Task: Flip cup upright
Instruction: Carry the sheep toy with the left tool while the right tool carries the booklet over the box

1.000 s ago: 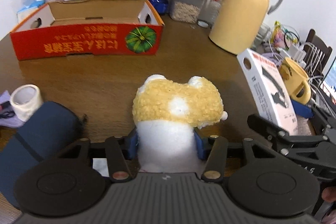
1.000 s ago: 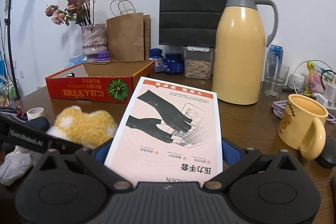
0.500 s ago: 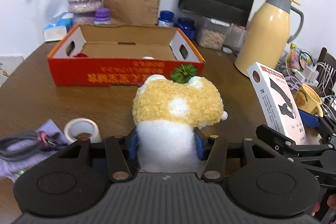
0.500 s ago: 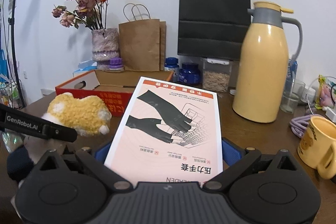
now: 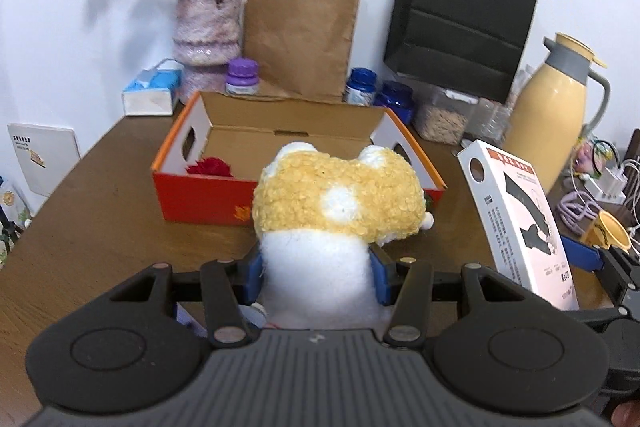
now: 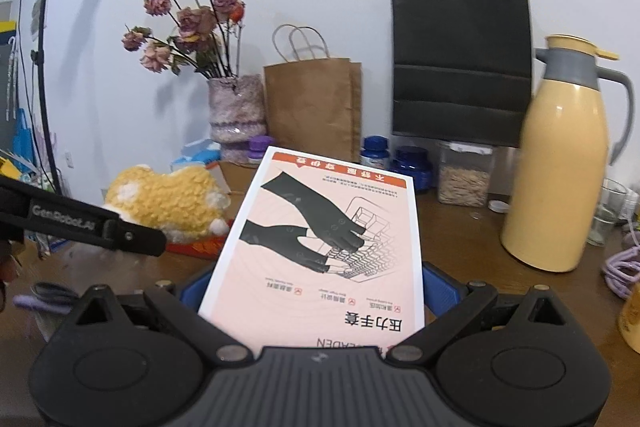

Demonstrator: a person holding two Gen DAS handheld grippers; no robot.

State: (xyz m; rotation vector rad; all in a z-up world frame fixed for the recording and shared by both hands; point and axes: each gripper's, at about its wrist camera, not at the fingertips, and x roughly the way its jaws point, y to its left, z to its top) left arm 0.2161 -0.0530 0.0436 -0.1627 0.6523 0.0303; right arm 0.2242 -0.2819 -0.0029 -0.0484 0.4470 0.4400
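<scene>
Both sets of jaws are busy. Blue pads of the left gripper (image 5: 318,277) pinch the white lower body of a plush toy (image 5: 338,203), its fuzzy yellow head filling the centre of the left wrist view. Over in the right wrist view, the right gripper (image 6: 316,291) clamps a flat glove box (image 6: 320,247) by its side edges, the printed face tilted up toward the lens.

Sweeping the left wrist view from the left: a tissue box (image 5: 152,93) sits at the far table edge, then a vase (image 5: 208,27) of dried flowers at upper left, with a purple-capped bottle (image 5: 242,77) in front of it. Centre frame, an open orange carton (image 5: 224,203) lies on the brown table (image 5: 100,227), right behind the plush toy, something red inside its left end. Behind the carton stand a brown paper bag (image 5: 300,35) and a black paper bag (image 5: 464,11). Further right, a yellow thermos jug (image 5: 552,115) stands upright. At the right edge the glove box stands tilted, and just past it peeks the yellow cup (image 5: 610,231); only its rim and a bit of its wall show, so I cannot tell how it lies.

In the right wrist view, a sliver of the same cup (image 6: 632,319) shows at the lower right edge, near a coil of purple cable (image 6: 618,267).
</scene>
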